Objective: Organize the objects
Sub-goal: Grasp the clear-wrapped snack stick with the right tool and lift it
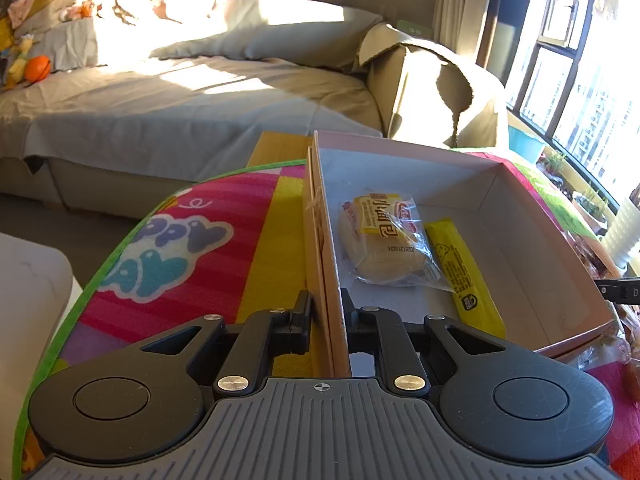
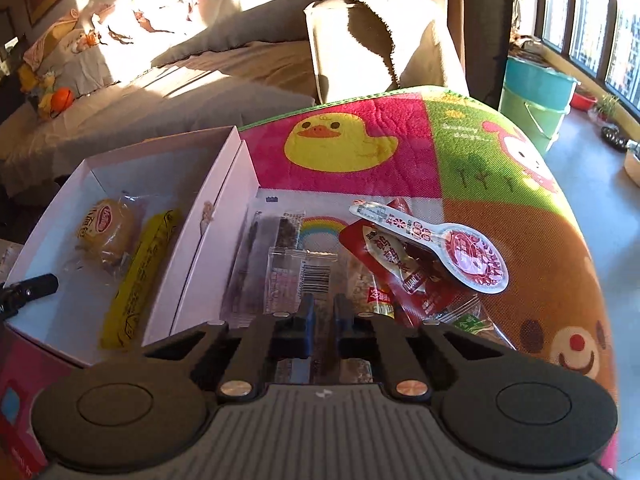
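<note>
A pink cardboard box [image 1: 520, 216] stands on a colourful play mat. It holds a wrapped bread bun [image 1: 380, 240] and a yellow snack bar [image 1: 464, 276]. My left gripper [image 1: 327, 312] is shut on the box's left wall [image 1: 320, 240]. In the right wrist view the box [image 2: 216, 184] is at the left with the bun [image 2: 106, 228] and bar [image 2: 136, 276] inside. My right gripper [image 2: 322, 312] hovers over a pile of snack packets [image 2: 296, 268] beside the box, jaws nearly closed, nothing clearly held. A spoon-shaped jelly pack [image 2: 448, 248] and a red packet [image 2: 396, 264] lie at the right.
The mat [image 2: 360, 140] covers a round-edged table. A grey sofa [image 1: 180, 92] and cardboard box [image 1: 432, 92] stand behind. A teal-green bucket [image 2: 536, 96] is at the right by the windows. A white surface [image 1: 28, 280] is at the left.
</note>
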Tool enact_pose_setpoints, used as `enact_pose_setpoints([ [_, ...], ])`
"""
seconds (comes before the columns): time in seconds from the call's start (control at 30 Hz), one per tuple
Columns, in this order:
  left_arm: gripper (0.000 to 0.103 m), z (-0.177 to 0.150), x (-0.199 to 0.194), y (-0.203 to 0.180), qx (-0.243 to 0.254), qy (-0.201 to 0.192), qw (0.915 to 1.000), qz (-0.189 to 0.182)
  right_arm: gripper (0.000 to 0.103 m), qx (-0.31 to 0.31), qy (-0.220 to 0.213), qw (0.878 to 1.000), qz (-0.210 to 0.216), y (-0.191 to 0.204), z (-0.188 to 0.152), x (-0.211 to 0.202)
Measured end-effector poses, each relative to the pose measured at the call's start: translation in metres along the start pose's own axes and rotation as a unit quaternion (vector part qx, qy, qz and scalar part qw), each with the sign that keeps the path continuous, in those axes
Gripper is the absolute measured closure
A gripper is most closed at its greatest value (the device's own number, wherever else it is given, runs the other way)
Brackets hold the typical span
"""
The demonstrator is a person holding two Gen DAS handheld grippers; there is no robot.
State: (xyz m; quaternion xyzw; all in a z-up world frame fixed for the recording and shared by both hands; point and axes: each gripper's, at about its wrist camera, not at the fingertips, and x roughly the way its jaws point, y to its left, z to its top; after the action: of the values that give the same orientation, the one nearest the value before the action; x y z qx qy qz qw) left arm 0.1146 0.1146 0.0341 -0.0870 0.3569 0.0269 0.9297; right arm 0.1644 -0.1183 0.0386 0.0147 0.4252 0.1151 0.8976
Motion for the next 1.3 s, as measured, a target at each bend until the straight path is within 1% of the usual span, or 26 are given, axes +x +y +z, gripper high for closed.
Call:
enact_pose_setpoints([
  [0.1,0.088,0.000,0.000,0.000,-0.001,0.000,1.0000,0.000,0.094,0.010,-0.015,1.000,0.017,-0.002,0.000,-0.006],
  [0.17,0.088,0.000,0.000,0.000,-0.001,0.000,1.0000,0.000,0.091,0.018,-0.022,0.999,0.021,-0.003,0.003,-0.008],
  [0.23,0.088,0.000,0.000,0.000,-0.001,0.000,1.0000,0.000,0.089,0.033,-0.012,0.999,0.033,-0.005,0.006,-0.007],
  [0.3,0.088,0.000,0.000,0.000,-0.002,0.000,1.0000,0.000,0.086,0.027,-0.006,0.998,0.048,-0.001,0.003,-0.010],
  [0.33,0.088,0.000,0.000,0.000,-0.002,0.000,1.0000,0.000,0.083,0.017,-0.004,0.999,0.050,0.003,-0.001,-0.012],
  [0.37,0.088,0.000,0.000,0.000,-0.002,-0.001,1.0000,0.000,0.081,0.005,-0.002,0.999,0.049,0.007,-0.006,-0.014],
  [0.43,0.088,-0.001,0.000,0.000,-0.002,-0.001,1.0000,0.000,0.067,-0.018,0.001,0.999,0.028,0.017,-0.014,-0.014],
  [0.5,0.088,0.000,0.000,-0.001,-0.002,-0.001,1.0000,0.000,0.067,-0.036,0.002,0.999,0.006,0.024,-0.022,-0.010],
  [0.6,0.088,-0.001,0.000,-0.001,-0.003,-0.002,1.0000,0.001,0.064,-0.038,0.003,0.999,-0.001,0.026,-0.026,-0.006],
  [0.8,0.087,-0.001,-0.001,-0.004,0.001,-0.003,1.0000,0.008,0.065,-0.043,-0.001,0.999,-0.003,0.026,-0.024,-0.002],
  [0.9,0.087,-0.001,-0.001,-0.004,0.005,-0.002,1.0000,0.007,0.070,-0.059,0.005,0.998,-0.010,0.031,-0.026,-0.007],
  [0.97,0.087,0.000,-0.001,-0.005,0.008,0.000,0.9999,0.008,0.074,-0.065,0.011,0.998,-0.009,0.033,-0.030,-0.015],
  [1.03,0.088,0.001,0.000,-0.005,0.011,-0.001,0.9999,0.009,0.081,-0.068,0.014,0.998,-0.010,0.034,-0.035,-0.028],
  [1.1,0.088,0.001,0.002,-0.005,0.013,-0.003,0.9999,0.009,0.085,-0.071,0.017,0.997,-0.010,0.036,-0.043,-0.045],
  [1.17,0.088,0.001,0.004,-0.004,0.013,-0.005,0.9999,0.006,0.086,-0.075,0.027,0.997,-0.009,0.039,-0.053,-0.058],
  [1.23,0.088,0.001,0.005,-0.002,0.013,-0.006,0.9999,0.003,0.085,-0.085,0.044,0.995,0.003,0.044,-0.066,-0.071],
  [1.3,0.088,0.000,0.005,0.000,0.012,-0.006,0.9999,-0.002,0.084,-0.097,0.040,0.994,0.006,0.050,-0.075,-0.082],
])
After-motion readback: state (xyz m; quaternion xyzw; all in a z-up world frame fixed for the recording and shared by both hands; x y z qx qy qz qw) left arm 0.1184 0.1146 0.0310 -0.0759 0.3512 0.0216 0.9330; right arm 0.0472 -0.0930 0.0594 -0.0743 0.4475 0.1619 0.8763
